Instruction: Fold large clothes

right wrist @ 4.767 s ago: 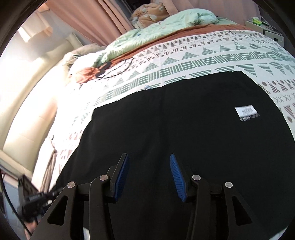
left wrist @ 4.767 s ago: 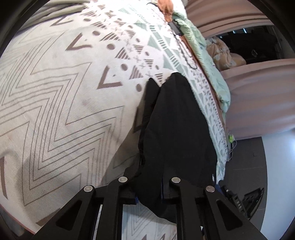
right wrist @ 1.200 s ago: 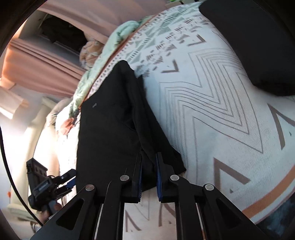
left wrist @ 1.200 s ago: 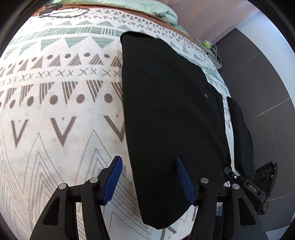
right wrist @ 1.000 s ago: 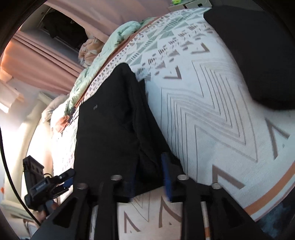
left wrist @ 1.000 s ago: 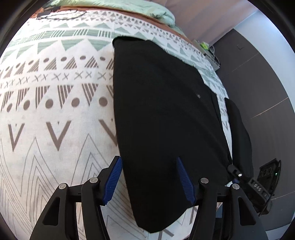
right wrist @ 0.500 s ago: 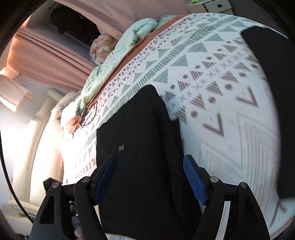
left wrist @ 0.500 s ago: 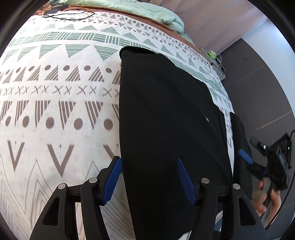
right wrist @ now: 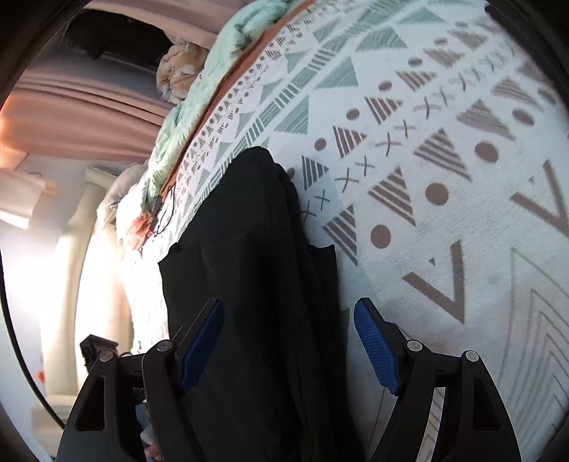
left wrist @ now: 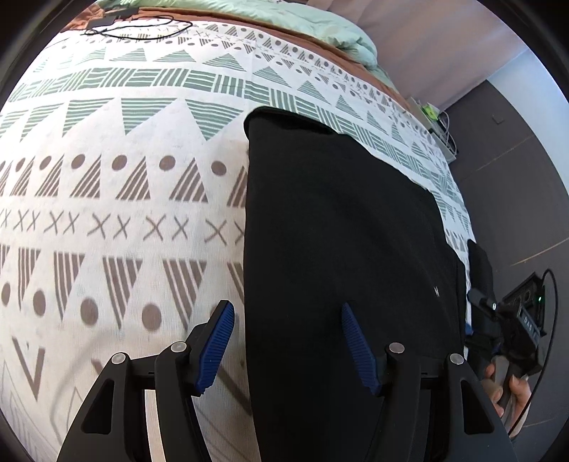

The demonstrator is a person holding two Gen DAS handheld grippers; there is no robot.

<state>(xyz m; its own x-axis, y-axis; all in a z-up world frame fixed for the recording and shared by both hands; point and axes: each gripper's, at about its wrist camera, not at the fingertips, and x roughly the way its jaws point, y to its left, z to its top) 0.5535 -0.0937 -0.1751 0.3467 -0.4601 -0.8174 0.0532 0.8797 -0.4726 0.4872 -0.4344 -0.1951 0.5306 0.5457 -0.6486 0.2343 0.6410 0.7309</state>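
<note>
Both my left tongs (left wrist: 288, 346) and right tongs (right wrist: 288, 341) are spread above the black garment (left wrist: 338, 231) lying on the patterned bed (left wrist: 124, 213).

Left of the black garment (left wrist: 338, 248), the patterned bedspread (left wrist: 117, 199) lies bare and open for a claw. A black cable (left wrist: 142, 30) and a bunched green quilt (left wrist: 284, 17) crowd the bed's far end.

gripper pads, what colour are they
Blue, ribbed pads on black fingers; clearest in the left wrist view.
</note>
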